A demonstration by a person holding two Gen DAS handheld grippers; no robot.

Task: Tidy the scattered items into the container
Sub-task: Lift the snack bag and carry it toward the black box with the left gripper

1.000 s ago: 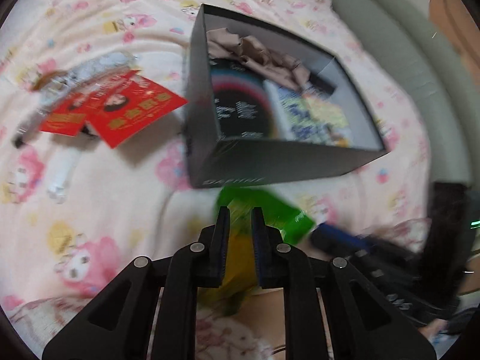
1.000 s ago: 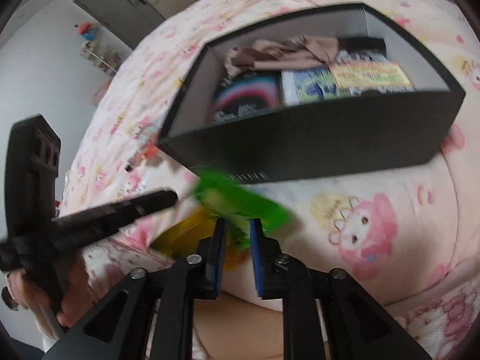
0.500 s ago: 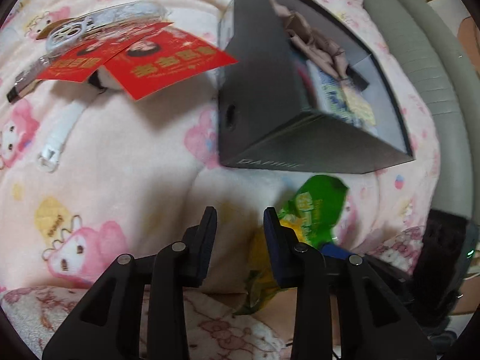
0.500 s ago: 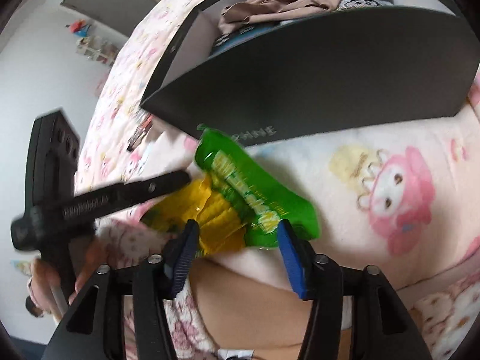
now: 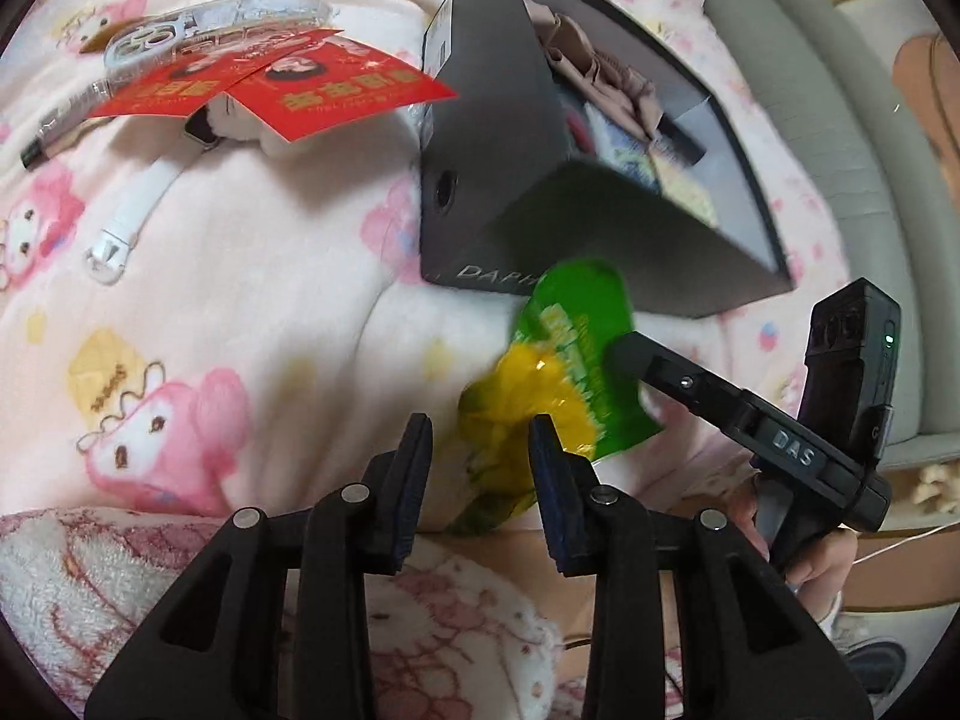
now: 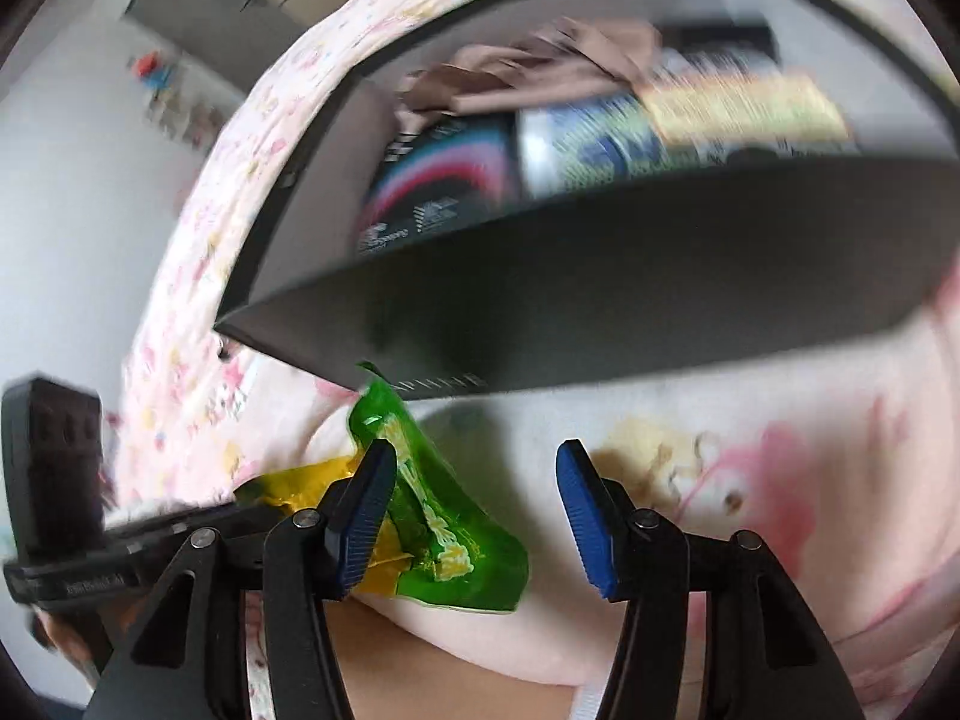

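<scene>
- Nearest to us, the left gripper [image 5: 480, 450] stands with its jaws parted and nothing between the pads; the crumpled yellow end of the green-and-yellow snack packet [image 5: 564, 378] lies just past its right finger.
- Our right gripper [image 6: 474, 504] is wide apart and closing, pads clear of the packet [image 6: 444, 534], which lies on the cartoon-print blanket [image 5: 240, 300] by its left finger, mostly outside the gap.
- Risk, as we judge it: the jaws may shut on only a corner of slick film, or on blanket fleece, so the packet slips or the bedding lifts with it. The two grippers are close and could knock each other.
- Just beyond, the packet's green tip meets the black box [image 5: 498, 180]; bumping its near wall could shift it on the soft bed.
- Inside the box we see beige cloth, a dark printed packet and blue-yellow packets.
- Farther left, red cards [image 5: 336, 84], a clear phone case [image 5: 210, 30] and a white strap [image 5: 132, 222] lie outside the box.
</scene>
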